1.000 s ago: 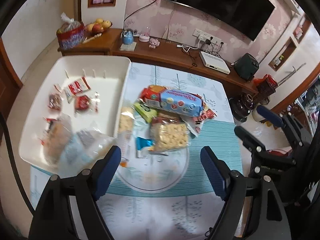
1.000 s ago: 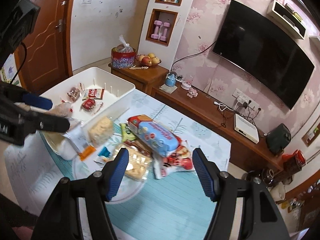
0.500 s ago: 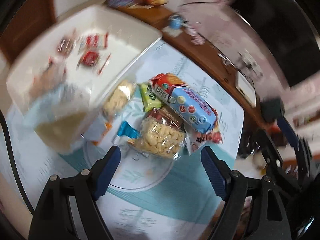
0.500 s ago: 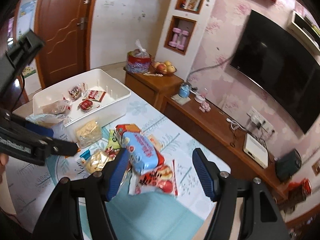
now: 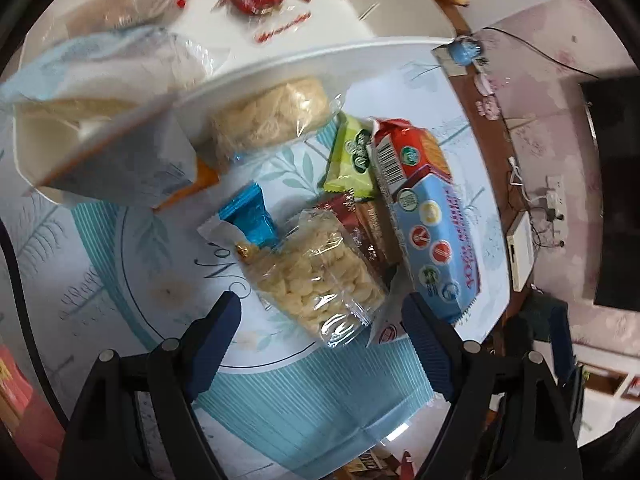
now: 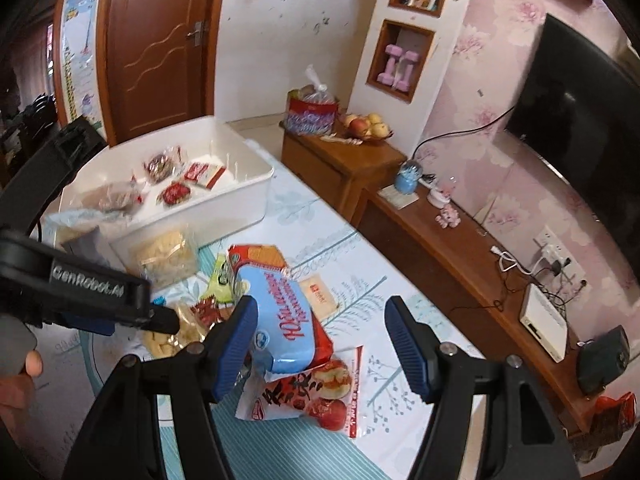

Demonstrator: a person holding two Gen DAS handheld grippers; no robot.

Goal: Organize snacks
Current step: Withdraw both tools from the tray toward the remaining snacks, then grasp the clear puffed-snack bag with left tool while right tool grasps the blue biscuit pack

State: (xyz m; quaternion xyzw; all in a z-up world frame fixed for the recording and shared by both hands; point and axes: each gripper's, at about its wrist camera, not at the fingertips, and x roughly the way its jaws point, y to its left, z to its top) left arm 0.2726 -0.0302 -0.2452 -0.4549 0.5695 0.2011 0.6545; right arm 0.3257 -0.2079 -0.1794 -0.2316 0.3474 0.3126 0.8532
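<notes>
A pile of snacks lies on the table. In the left wrist view a clear bag of pale crackers (image 5: 320, 276) lies just ahead of my open, empty left gripper (image 5: 320, 332). Beside it are a blue and red biscuit pack (image 5: 424, 216), a green packet (image 5: 352, 156) and a small blue wrapper (image 5: 250, 216). A white bin (image 5: 280, 64) holds several snacks; a round-cracker bag (image 5: 272, 116) leans on its wall. My right gripper (image 6: 320, 344) is open and empty above the biscuit pack (image 6: 280, 312) and a red fruit-snack bag (image 6: 316, 392).
A wooden sideboard (image 6: 460, 248) runs along the table's far side with a fruit bowl (image 6: 368, 126), a blue globe (image 6: 408, 178) and a white router (image 6: 544, 322). A TV (image 6: 580, 120) hangs above. The left gripper's body (image 6: 80, 292) reaches in from the left.
My left gripper has swung down and closer to the cracker bag and the bin's near corner. My right gripper has drawn nearer the biscuit pack. Both stay open.
</notes>
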